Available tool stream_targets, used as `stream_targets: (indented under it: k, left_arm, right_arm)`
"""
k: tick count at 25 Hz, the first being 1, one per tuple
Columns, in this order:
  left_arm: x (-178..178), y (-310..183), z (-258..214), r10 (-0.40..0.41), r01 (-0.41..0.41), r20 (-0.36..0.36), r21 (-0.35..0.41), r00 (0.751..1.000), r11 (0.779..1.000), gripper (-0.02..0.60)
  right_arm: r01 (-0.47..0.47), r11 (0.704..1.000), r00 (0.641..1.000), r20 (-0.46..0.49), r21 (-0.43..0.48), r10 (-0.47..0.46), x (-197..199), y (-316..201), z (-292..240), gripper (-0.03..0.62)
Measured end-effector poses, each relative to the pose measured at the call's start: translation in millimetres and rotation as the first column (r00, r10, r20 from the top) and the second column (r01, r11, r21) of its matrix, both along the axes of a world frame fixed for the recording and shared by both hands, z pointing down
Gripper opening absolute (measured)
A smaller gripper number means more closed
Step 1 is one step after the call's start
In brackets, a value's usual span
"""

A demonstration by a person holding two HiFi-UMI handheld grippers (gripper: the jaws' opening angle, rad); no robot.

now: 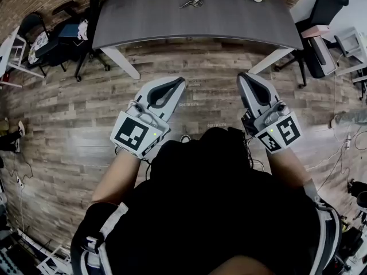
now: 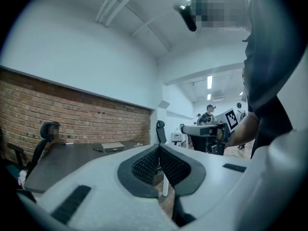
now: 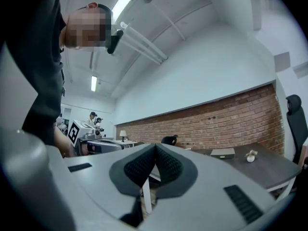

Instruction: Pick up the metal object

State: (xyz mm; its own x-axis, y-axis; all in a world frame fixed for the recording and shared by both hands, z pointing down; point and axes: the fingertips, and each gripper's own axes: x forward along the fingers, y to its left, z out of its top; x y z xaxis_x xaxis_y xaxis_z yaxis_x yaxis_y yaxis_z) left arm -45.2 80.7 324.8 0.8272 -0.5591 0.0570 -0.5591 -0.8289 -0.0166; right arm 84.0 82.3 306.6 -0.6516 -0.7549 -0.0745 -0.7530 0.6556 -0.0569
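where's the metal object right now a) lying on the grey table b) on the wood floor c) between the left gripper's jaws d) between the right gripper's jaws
A: the metal object lies on the grey table, while the left gripper and right gripper are both shut on nothing, short of the table's near edge.

Wood-plank floor point(image 1: 57, 125), dark table point(image 1: 172, 16), brick wall point(image 3: 231, 114), black office chair point(image 1: 334, 2).

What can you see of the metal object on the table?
The metal object is small and silvery-grey, and seems made of thin crossed pieces; it is too small to tell what it is. It lies flat on the dark table, toward the far side. Only the tabletop touches it.
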Motion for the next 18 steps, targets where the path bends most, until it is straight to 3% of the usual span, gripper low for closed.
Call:
stream_targets:
  k: [10,18]
  left_arm:
    - [-3.3,-77.5,9.2,-0.030,0.030,-0.008,-0.021,1.000,0.999,0.008]
    - [12.6,-199.9,1.0,-0.115,0.115,0.029,-0.002,0.993,0.993,0.008]
  right_arm:
    - [-0.025,1.000,1.000,0.002,-0.015,0.025,10.1,-72.0,15.3,-0.002]
    - [0.015,0.998,0.998,0.056,-0.055,-0.012,41.8,-207.7,26.4,-0.002]
